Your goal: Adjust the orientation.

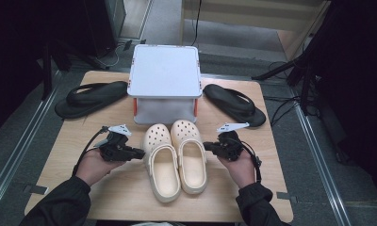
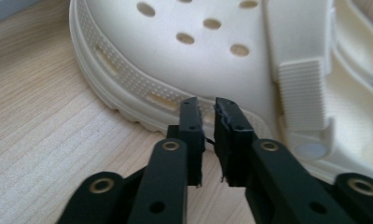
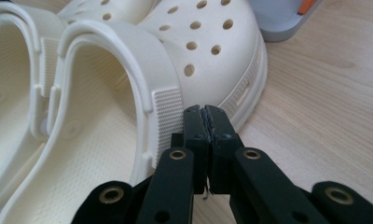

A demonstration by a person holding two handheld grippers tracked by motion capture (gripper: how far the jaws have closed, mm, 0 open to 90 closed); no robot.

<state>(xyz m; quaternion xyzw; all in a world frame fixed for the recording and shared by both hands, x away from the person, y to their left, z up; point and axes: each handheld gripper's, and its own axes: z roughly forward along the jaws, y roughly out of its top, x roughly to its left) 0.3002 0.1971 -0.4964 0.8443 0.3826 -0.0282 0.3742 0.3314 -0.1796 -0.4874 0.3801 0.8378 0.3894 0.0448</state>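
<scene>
Two cream clogs (image 1: 176,157) sit side by side mid-table, toes at 12 o'clock toward the white box (image 1: 165,82), heels at 6, long axes parallel. The left gripper (image 1: 140,153) is at 9 o'clock of the pair, fingers a narrow slit apart, holding nothing. The right gripper (image 1: 206,146) at 3 o'clock is pinched closed, empty. I'd press in evenly at mid-sole so neither clog swivels.

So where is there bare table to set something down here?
Free: the near edge of the table below the clogs, and strips outside each gripper, left, right. Crowded: the far half, with the white stand and a black sandal either side.
</scene>
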